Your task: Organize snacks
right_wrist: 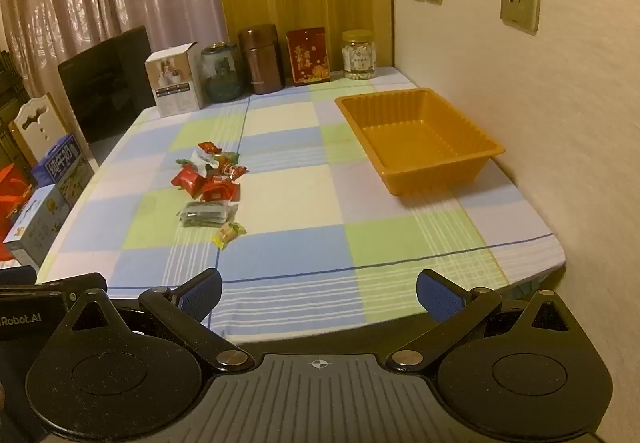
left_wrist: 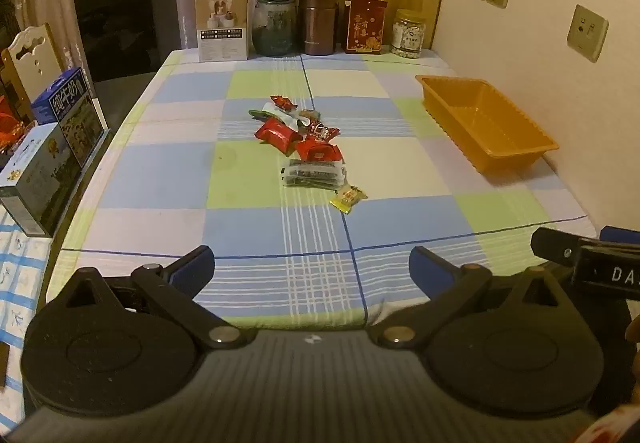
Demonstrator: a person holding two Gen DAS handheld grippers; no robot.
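A pile of snacks (left_wrist: pixel 300 131) lies mid-table on the checked cloth: red packets (left_wrist: pixel 278 133), a dark green pack (left_wrist: pixel 314 173) and a small yellow packet (left_wrist: pixel 348 197) nearest me. The pile also shows in the right wrist view (right_wrist: pixel 208 183). An empty orange tray (left_wrist: pixel 486 119) sits at the right by the wall; it also shows in the right wrist view (right_wrist: pixel 420 137). My left gripper (left_wrist: pixel 312 271) is open and empty above the near table edge. My right gripper (right_wrist: pixel 319 295) is open and empty, also at the near edge.
Along the back edge stand a white box (left_wrist: pixel 222 25), a glass jar (left_wrist: pixel 276 25), a brown canister (left_wrist: pixel 318 19), a red tin (left_wrist: pixel 366 25) and a clear jar (left_wrist: pixel 408 33). Milk cartons (left_wrist: pixel 52 147) and a dark chair (left_wrist: pixel 128 19) stand at the left. The wall (right_wrist: pixel 560 123) is close on the right.
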